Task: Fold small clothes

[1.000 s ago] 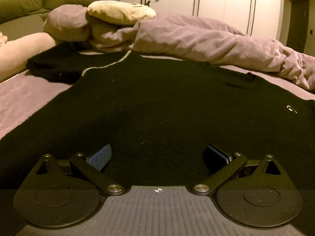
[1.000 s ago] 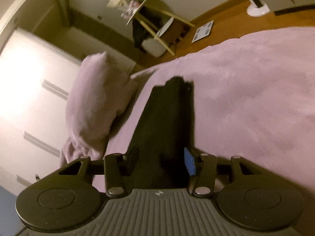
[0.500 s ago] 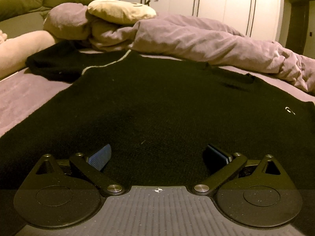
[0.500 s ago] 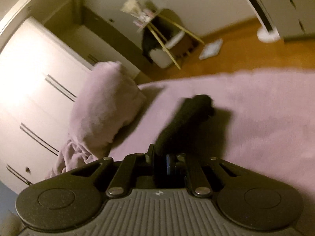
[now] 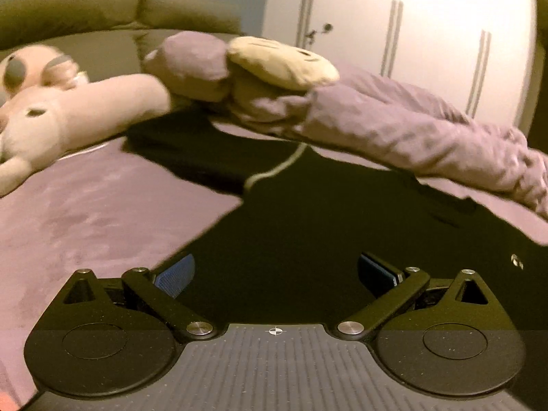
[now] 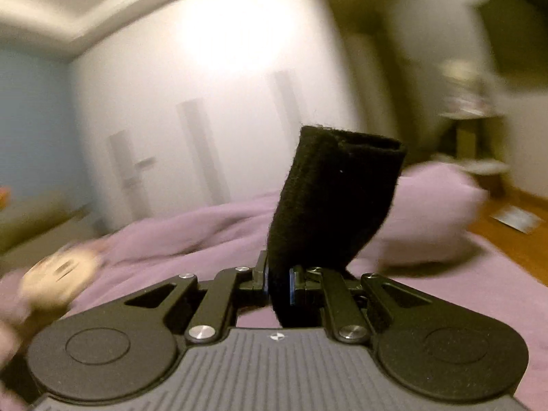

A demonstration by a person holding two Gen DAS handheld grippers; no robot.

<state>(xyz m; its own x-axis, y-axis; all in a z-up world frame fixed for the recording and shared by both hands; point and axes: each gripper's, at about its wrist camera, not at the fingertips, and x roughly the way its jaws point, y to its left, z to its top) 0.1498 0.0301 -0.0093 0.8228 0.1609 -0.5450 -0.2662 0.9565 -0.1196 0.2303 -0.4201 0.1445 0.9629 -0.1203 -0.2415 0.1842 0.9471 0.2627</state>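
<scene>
A black sweater [image 5: 308,233] lies spread flat on the purple bed [image 5: 89,212], one sleeve reaching out to the far left. My left gripper [image 5: 275,274] hovers just above the sweater's body, jaws wide apart with nothing between the blue pads [image 5: 174,274]. In the right wrist view my right gripper [image 6: 278,284] is shut on the sweater's other black sleeve [image 6: 328,198]. That sleeve stands up in the air, its open cuff at the top, well above the bed [image 6: 445,274].
A crumpled purple duvet [image 5: 411,133] and a beige cushion [image 5: 281,61] lie along the far side of the sweater. A pale plush toy [image 5: 51,120] rests at the left. White wardrobe doors [image 5: 428,34] stand behind. Wooden floor [image 6: 513,226] shows right of the bed.
My right gripper shut on the sleeve, lifted it off the bed and rolled level. My left gripper rose and swung left, bringing the plush toy into view; its jaws stayed apart.
</scene>
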